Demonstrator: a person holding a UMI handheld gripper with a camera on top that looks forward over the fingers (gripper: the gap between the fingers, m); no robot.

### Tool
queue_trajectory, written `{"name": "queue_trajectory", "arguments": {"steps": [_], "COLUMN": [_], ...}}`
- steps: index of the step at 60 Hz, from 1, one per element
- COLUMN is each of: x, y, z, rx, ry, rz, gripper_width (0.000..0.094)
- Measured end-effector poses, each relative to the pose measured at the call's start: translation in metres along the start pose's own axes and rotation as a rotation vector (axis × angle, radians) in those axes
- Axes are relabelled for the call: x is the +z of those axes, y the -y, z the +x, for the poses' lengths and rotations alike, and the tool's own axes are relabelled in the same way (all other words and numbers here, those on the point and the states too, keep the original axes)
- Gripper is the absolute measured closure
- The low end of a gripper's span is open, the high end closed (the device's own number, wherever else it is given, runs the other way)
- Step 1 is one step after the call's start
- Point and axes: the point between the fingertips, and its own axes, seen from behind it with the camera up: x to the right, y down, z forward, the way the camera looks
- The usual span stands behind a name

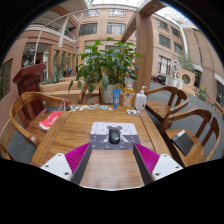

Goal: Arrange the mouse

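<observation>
A dark computer mouse [114, 135] sits on a grey patterned mouse mat [113, 134] in the middle of the wooden table [80, 128]. My gripper [112, 160] is open and empty, its two magenta pads [78, 156] spread wide. The mouse lies just ahead of the fingertips, centred between them, with bare table between it and the fingers.
Bottles [127, 99] and a white container [140, 99] stand at the table's far edge before a large potted plant [105, 65]. A red item [51, 120] lies at the left. Wooden chairs [190, 120] ring the table. A dark thing [184, 141] lies at the right.
</observation>
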Motion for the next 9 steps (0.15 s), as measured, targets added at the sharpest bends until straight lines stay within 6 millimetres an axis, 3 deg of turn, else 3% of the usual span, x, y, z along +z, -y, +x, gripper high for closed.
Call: {"name": "queue_trajectory", "arguments": {"steps": [9], "x": [-0.0095], "y": [0.0041], "z": [0.0058], "rx": [-0.006], "ry": [-0.016], "rz": [0.015], "gripper_width": [0.0081]}}
